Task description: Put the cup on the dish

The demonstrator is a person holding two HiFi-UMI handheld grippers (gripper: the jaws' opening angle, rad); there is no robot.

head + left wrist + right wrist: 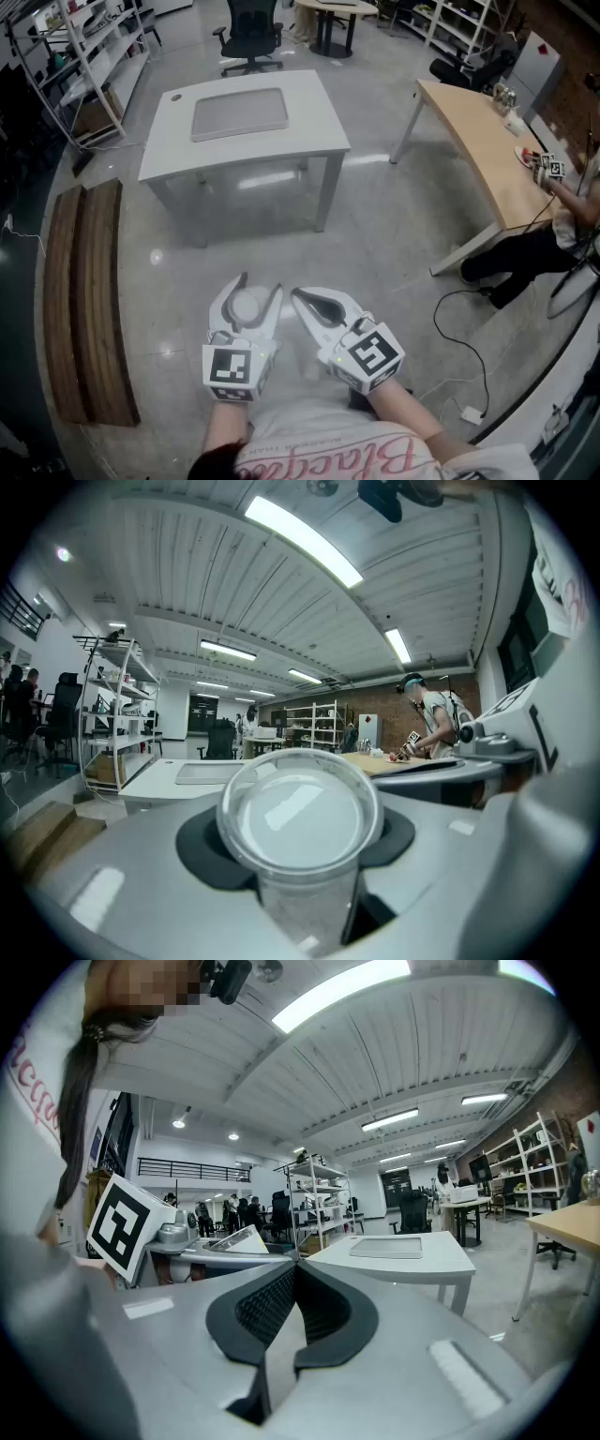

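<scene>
holding item: cup (pixel 300 817), one piece, clear plastic tumbler, round rolled rim, straight smooth wall, see-through to its base, apparently empty. location: between the dark pads of the left gripper (pixel 260 284), carried in the air at 6 o'clock in the head view, close to the person's body, mouth facing forward along the jaws in the left gripper view. grip state: left jaws part-way apart and pressed on the cup wall at 9 and 3 o'clock, below the rim. right gripper (pixel 295 292): at 3 o'clock of the left one, just beside it, jaws brought fully together with nothing between them. handling, judged: very light; thin wall likely to flex or buckle under a hard squeeze; glossy surface likely to slide in the pads if tilted; not brittle, but easy to dent. best hold, judged: mid-wall under the rim, opposite sides, modest pressure, as it sits now. destination: white table (pixel 319 122) at 12 o'clock, well apart from the cup, bearing a flat grey rectangular tray (pixel 239 112); whether that tray is the dish cannot be told.
</scene>
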